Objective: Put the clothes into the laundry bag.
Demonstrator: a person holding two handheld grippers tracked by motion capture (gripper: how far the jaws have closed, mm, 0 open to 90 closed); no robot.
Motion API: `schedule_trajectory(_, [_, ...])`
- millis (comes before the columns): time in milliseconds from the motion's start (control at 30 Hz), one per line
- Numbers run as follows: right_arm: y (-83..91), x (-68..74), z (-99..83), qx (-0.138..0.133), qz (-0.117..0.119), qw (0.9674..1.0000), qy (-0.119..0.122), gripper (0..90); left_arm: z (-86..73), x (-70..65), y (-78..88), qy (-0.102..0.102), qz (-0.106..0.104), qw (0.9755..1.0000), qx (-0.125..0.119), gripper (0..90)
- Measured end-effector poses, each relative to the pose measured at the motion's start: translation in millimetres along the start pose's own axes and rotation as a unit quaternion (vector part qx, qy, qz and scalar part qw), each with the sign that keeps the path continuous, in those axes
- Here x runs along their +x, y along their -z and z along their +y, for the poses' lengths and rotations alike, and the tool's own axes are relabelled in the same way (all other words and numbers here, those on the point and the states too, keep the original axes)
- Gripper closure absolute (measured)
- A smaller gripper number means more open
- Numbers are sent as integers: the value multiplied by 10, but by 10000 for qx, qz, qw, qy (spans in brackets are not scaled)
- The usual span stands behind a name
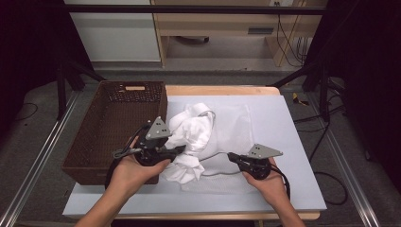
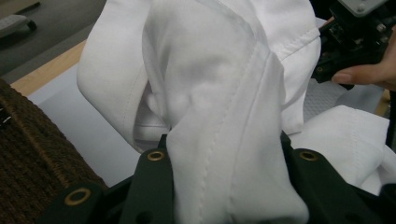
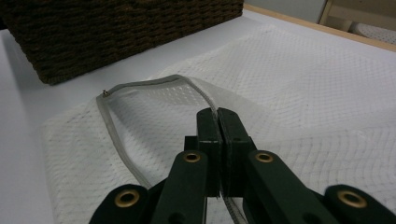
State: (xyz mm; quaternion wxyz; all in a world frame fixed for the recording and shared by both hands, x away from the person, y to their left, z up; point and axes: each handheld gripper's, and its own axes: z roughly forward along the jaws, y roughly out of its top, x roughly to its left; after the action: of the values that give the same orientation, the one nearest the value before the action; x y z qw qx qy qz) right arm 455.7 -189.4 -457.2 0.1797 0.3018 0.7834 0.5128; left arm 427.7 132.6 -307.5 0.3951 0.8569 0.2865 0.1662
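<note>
Midway through bagging laundry: the left gripper [image 1: 178, 150] pinches a crumpled white cotton garment [image 1: 191, 132] at the table's centre, while the right gripper [image 1: 231, 156], jaws pressed together on the grey zipper edge, lifts the white mesh laundry bag [image 1: 236, 125] at four o'clock. Next, likely feeding cloth into that opening.
</note>
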Motion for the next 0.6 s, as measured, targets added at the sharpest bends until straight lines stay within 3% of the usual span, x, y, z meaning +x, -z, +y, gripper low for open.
schedule_trajectory(600, [10,-34,-2,-68,42,9998,-166,887,-76,-305,-58,-180,-465,9988,-4,646])
